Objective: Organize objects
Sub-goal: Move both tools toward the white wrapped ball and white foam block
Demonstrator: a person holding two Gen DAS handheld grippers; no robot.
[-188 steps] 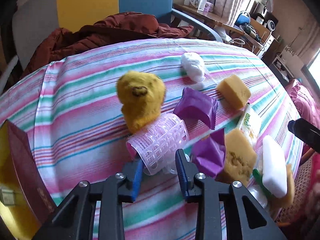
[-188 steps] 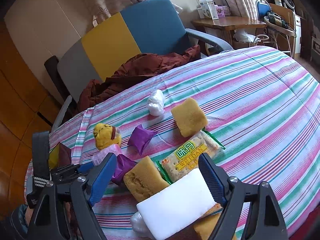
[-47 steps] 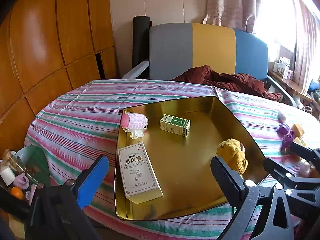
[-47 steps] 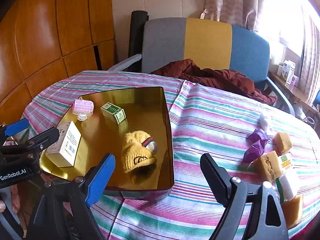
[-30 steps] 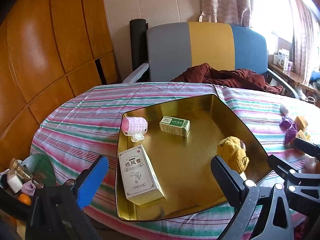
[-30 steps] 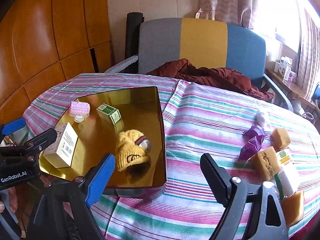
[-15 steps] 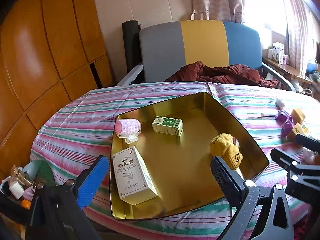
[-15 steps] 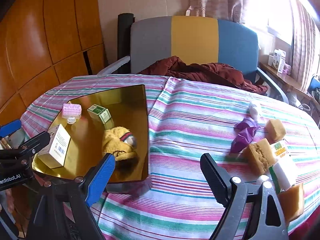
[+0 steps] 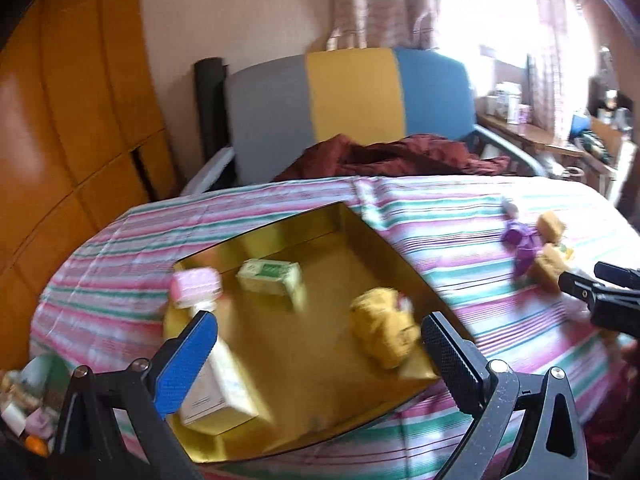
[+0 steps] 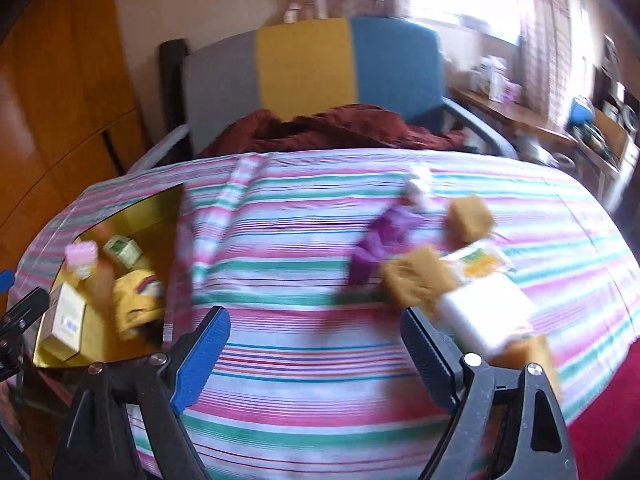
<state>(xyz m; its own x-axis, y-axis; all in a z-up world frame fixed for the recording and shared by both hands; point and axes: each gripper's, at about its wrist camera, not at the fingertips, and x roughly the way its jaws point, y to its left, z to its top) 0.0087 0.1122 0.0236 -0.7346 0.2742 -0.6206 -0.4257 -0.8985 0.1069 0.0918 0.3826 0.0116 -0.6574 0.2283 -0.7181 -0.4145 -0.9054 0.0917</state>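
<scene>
A gold tray on the striped table holds a pink hair roller, a green box, a white box and a yellow plush toy. My left gripper hangs open over the tray's near edge, empty. My right gripper is open and empty over bare cloth between the tray and a pile at the right: purple wrappers, brown sponges, a biscuit packet and a white block. The view is blurred.
A grey, yellow and blue chair with a maroon jacket stands behind the table. A cluttered desk sits at the far right. A basket of small items lies left of the table. The right gripper's tips show in the left wrist view.
Both grippers have swung to the right: the tray has slid left in both views, and the pile of sponges and wrappers now sits closer ahead of the right gripper. Jaws unchanged.
</scene>
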